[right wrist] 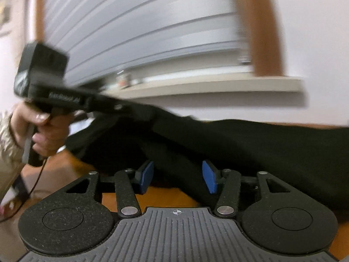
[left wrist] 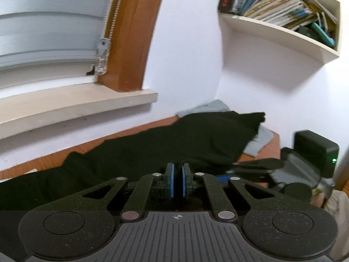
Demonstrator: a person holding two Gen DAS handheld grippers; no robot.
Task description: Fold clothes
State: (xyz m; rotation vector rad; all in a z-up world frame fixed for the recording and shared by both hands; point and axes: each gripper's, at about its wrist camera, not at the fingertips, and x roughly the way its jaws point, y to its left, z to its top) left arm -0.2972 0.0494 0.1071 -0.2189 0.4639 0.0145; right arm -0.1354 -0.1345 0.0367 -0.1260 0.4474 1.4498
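A black garment (left wrist: 152, 148) lies spread across the wooden table (left wrist: 43, 159). My left gripper (left wrist: 178, 168) is shut on a bunched edge of it, the blue pads almost touching. In the right wrist view that gripper (right wrist: 122, 107) holds the black garment (right wrist: 250, 144) raised off the table (right wrist: 152, 198), with a person's hand (right wrist: 43, 131) on its handle. My right gripper (right wrist: 177, 170) stands open, its blue pads (right wrist: 146, 175) apart and a fold of the black cloth lying between them. The same gripper (left wrist: 261, 166) shows blurred at the right of the left wrist view.
A grey garment (left wrist: 259, 142) lies partly under the black one at the far end of the table. A black box (left wrist: 316, 150) with a green light stands at the right. A window sill (left wrist: 76, 107) and a wall shelf of books (left wrist: 283, 11) are above.
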